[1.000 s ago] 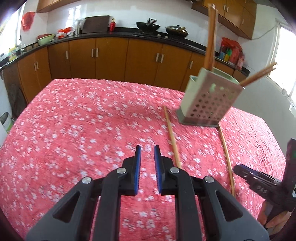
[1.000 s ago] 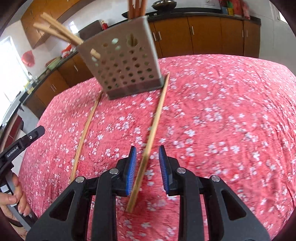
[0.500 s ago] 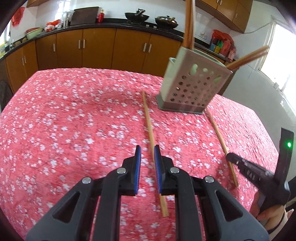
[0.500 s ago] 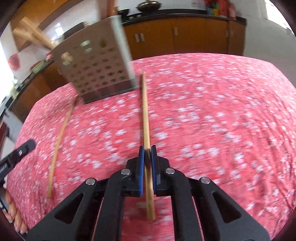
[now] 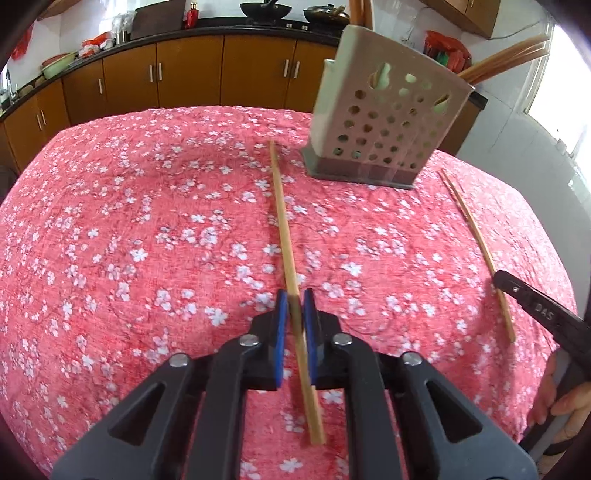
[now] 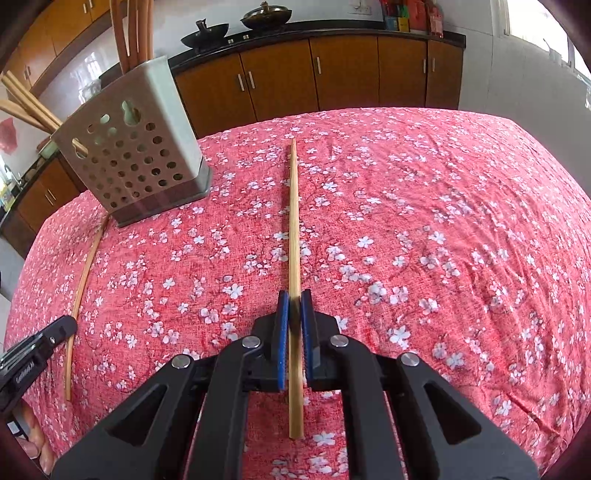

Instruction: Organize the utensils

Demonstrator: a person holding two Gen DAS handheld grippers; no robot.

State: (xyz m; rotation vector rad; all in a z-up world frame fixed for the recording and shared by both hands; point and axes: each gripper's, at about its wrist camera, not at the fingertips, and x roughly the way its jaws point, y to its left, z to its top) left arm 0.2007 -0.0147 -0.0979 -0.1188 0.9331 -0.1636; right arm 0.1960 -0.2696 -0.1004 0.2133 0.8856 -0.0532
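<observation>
chopsticks — one [image 5: 284, 236] pinched in the left gripper [image 5: 295, 306], one [image 6: 293, 229] in the right gripper [image 6: 294, 306], both low over the red cloth | step: pickup | next: lift, tip-down into the holder [image 6: 133, 147] at far side

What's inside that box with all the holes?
Wooden chopsticks stand in the holder, their tops poking out; one shows through a hole. The walls hide their lower ends and the bottom.
</observation>
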